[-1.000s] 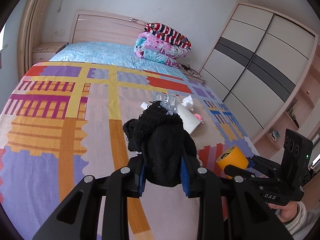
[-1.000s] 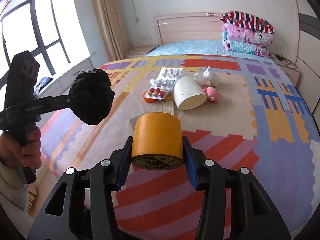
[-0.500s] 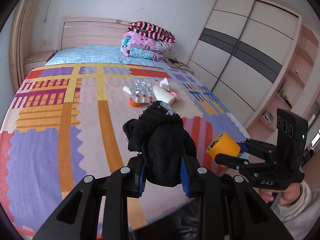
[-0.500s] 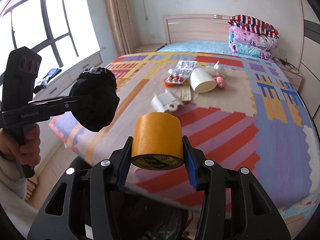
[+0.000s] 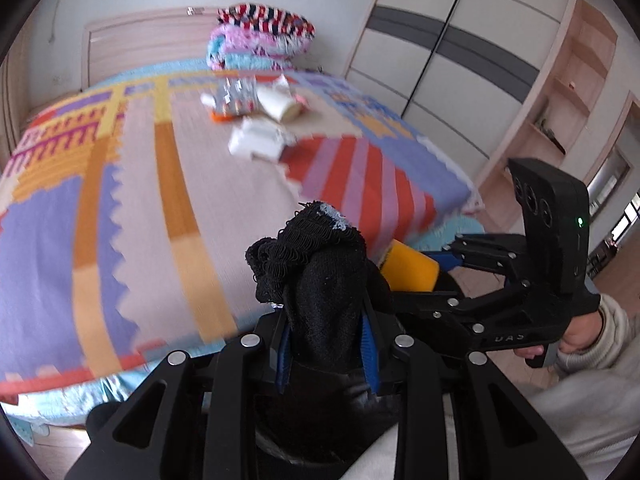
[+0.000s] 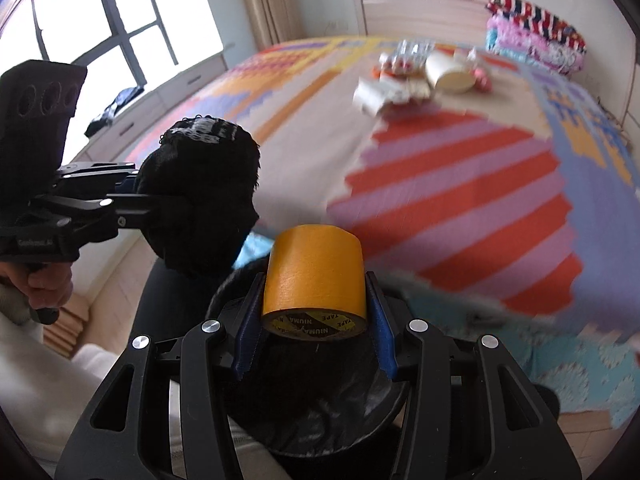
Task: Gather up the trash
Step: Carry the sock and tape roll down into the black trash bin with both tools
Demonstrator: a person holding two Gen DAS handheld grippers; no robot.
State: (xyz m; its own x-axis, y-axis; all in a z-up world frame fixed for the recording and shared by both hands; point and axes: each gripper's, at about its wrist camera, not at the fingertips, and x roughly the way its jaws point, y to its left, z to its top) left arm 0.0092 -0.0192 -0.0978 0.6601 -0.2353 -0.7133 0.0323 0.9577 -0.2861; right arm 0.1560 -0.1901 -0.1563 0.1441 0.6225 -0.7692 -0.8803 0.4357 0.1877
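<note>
A crumpled black knitted sock (image 5: 328, 292), loosely bunched with a pale, frayed patch at its top edge, is clamped between the blue pads of the left gripper (image 5: 326, 354). A roll of orange-yellow tape (image 6: 316, 276), broad and smooth, with a black-and-yellow printed core turned toward the camera, is gripped at its two flat sides by the right gripper (image 6: 316, 340). Both grippers are held past the foot of the bed (image 5: 168, 208), close beside each other, over a bin lined with a glossy black bag (image 6: 320, 396), which is seen directly beneath the tape in the right wrist view. The bed is covered by a spread patterned in orange, purple, red and beige. Further up the spread a blurred cluster of small items (image 5: 256, 120) is seen, among them a white cup on its side and a blister pack. Folded blankets (image 5: 260, 36) are stacked at the headboard.
</note>
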